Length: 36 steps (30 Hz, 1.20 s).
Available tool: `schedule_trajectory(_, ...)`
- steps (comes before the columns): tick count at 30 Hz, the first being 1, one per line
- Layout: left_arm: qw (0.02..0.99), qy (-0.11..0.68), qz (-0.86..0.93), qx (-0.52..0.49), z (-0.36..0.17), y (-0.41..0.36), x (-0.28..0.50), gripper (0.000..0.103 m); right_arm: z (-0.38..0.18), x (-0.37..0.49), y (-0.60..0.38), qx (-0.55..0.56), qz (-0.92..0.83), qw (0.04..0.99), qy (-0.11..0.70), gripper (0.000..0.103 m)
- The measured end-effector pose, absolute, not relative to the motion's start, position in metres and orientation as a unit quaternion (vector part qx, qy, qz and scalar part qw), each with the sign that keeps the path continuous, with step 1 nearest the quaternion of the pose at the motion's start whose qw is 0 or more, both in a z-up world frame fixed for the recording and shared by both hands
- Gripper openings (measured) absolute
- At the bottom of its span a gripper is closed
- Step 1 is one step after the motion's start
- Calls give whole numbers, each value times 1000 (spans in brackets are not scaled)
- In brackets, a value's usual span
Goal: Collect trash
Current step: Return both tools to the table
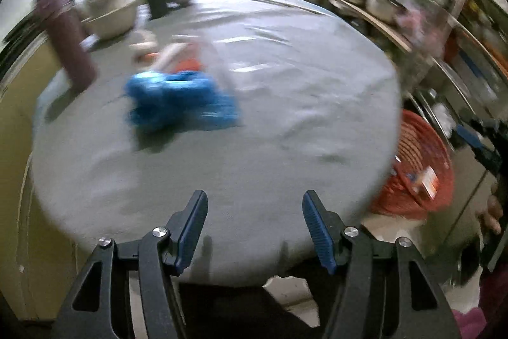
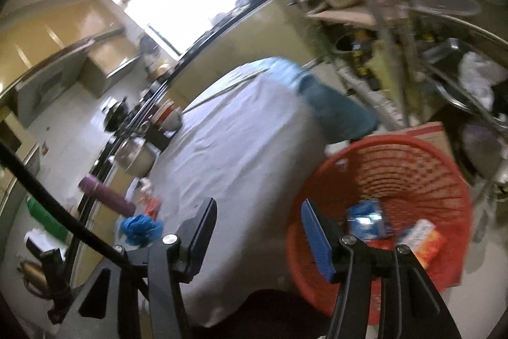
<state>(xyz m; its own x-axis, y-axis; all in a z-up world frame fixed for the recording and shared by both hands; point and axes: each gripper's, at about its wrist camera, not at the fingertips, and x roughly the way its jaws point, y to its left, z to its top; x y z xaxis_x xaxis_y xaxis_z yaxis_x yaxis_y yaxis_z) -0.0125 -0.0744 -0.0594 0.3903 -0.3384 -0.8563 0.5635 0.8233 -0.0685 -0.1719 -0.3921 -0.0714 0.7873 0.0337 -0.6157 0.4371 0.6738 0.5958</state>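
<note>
1. The table (image 1: 285,123), draped in a pale grey cloth, fills the space ahead of your left gripper (image 1: 255,227); from your right gripper (image 2: 258,235) it stretches away ahead and to the left.
2. The red basket (image 2: 412,161) sits beside the table's edge, just ahead and right of your right gripper; from the left wrist view it lies off to the right, below the tabletop.
3. A purple bottle (image 1: 68,37) stands far ahead to the left of your left gripper, near the table's rim.
4. The crumpled blue plastic (image 1: 177,97) lies on the cloth ahead and left of your left gripper, well apart from its fingers, with blurred orange and white scraps (image 1: 177,56) just beyond it.
5. Inside the basket rest a blue packet (image 2: 365,220) and an orange-and-white packet (image 2: 422,239).
6. Both grippers are released, jaws parted with nothing between them.
</note>
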Motion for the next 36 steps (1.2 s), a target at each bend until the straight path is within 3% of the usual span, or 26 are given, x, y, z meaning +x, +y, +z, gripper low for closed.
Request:
schedule_trajectory(14,872,451,-150,118,-46,-15,21,66,-60,-126,-314,315,-40,882,349,59)
schedule_trajectory(36,884,424,-98,171,-41,-9,26,66,-50,-69,-265,286,19,886,365,59)
